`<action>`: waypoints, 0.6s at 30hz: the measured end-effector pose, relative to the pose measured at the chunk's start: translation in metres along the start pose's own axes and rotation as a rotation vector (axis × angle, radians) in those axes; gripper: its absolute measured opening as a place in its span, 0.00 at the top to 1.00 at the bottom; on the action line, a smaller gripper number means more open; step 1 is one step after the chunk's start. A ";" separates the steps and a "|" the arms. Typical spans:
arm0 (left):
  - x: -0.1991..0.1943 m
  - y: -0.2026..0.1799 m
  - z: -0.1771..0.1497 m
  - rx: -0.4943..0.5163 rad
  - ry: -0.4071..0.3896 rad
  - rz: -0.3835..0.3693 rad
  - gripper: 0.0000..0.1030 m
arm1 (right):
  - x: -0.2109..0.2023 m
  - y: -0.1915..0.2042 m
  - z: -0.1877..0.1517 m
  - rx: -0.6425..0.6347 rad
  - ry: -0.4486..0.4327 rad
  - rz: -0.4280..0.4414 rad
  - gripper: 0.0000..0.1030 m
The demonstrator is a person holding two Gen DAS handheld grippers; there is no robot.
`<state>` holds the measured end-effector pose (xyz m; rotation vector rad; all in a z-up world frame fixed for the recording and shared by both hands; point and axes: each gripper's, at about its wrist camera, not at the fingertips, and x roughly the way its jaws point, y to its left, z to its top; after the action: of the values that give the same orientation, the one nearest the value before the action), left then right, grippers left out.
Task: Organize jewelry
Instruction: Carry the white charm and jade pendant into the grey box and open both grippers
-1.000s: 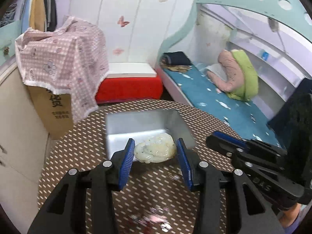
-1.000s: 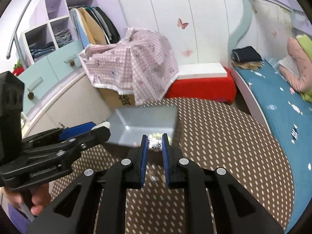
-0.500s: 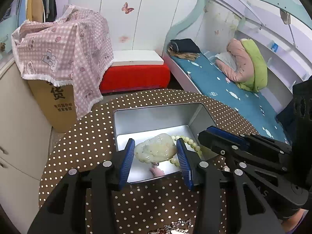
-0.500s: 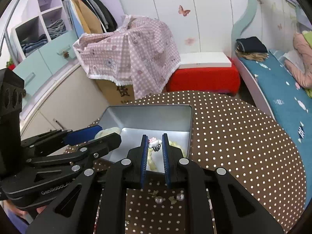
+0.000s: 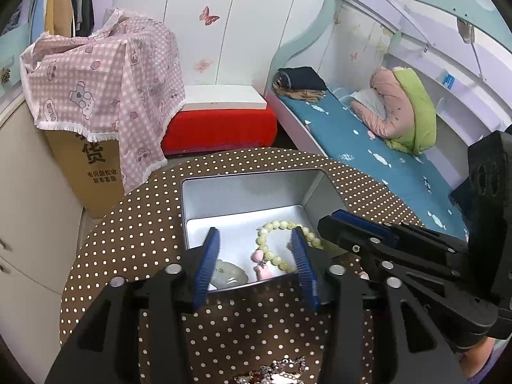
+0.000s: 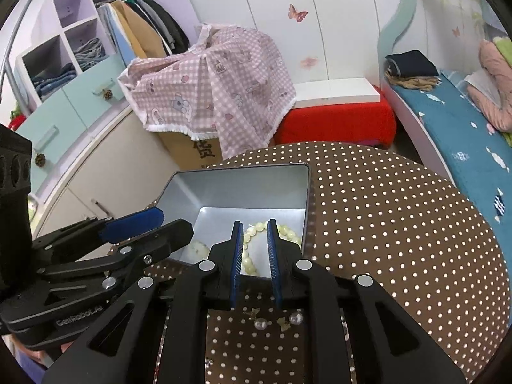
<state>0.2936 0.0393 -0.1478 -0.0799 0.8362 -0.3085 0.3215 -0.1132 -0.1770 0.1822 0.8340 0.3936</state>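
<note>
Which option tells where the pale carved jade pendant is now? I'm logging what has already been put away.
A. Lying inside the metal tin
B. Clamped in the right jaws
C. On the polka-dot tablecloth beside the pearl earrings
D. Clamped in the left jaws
A: the jade pendant lies on the floor of the metal tin beside the bead bracelet, and the left gripper stands open above it, holding nothing.

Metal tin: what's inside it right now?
In the tin: a pale bead bracelet with pink charms and a carved jade pendant. The near wall and the left gripper cover the pendant's lower edge and the front floor.
</note>
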 end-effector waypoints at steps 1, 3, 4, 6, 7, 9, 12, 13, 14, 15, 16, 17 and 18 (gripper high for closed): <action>-0.004 -0.001 0.000 -0.001 -0.011 0.004 0.50 | -0.002 0.001 0.000 -0.002 -0.002 0.000 0.80; -0.011 -0.003 0.000 -0.007 -0.029 -0.003 0.50 | -0.010 0.001 0.000 -0.002 -0.018 -0.007 0.71; -0.017 -0.003 -0.001 -0.016 -0.041 -0.011 0.50 | -0.017 0.000 0.000 0.001 -0.033 -0.007 0.63; -0.027 -0.006 -0.003 -0.022 -0.063 -0.016 0.44 | -0.029 -0.003 -0.001 0.009 -0.060 -0.007 0.55; -0.032 -0.009 -0.005 -0.019 -0.073 -0.013 0.43 | -0.036 -0.005 -0.002 0.012 -0.073 -0.005 0.55; -0.040 -0.017 -0.008 0.002 -0.085 -0.010 0.43 | -0.048 -0.009 -0.003 0.016 -0.092 -0.002 0.55; -0.048 -0.027 -0.016 0.015 -0.099 -0.012 0.43 | -0.065 -0.019 -0.008 0.020 -0.113 -0.010 0.54; -0.050 -0.030 -0.019 0.017 -0.102 -0.018 0.43 | -0.069 -0.022 -0.011 0.022 -0.118 -0.014 0.54; -0.051 -0.034 -0.022 0.018 -0.102 -0.024 0.43 | -0.073 -0.026 -0.014 0.024 -0.121 -0.020 0.54; -0.050 -0.036 -0.025 0.021 -0.098 -0.026 0.43 | -0.077 -0.031 -0.017 0.029 -0.120 -0.027 0.54; -0.050 -0.038 -0.027 0.025 -0.095 -0.026 0.43 | -0.078 -0.035 -0.020 0.034 -0.118 -0.031 0.54; -0.048 -0.041 -0.030 0.030 -0.090 -0.023 0.43 | -0.081 -0.041 -0.024 0.041 -0.116 -0.036 0.54; -0.045 -0.044 -0.035 0.040 -0.080 -0.022 0.43 | -0.082 -0.047 -0.028 0.047 -0.111 -0.045 0.53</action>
<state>0.2293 0.0123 -0.1304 -0.0637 0.7496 -0.3407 0.2631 -0.1895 -0.1541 0.2269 0.7372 0.3192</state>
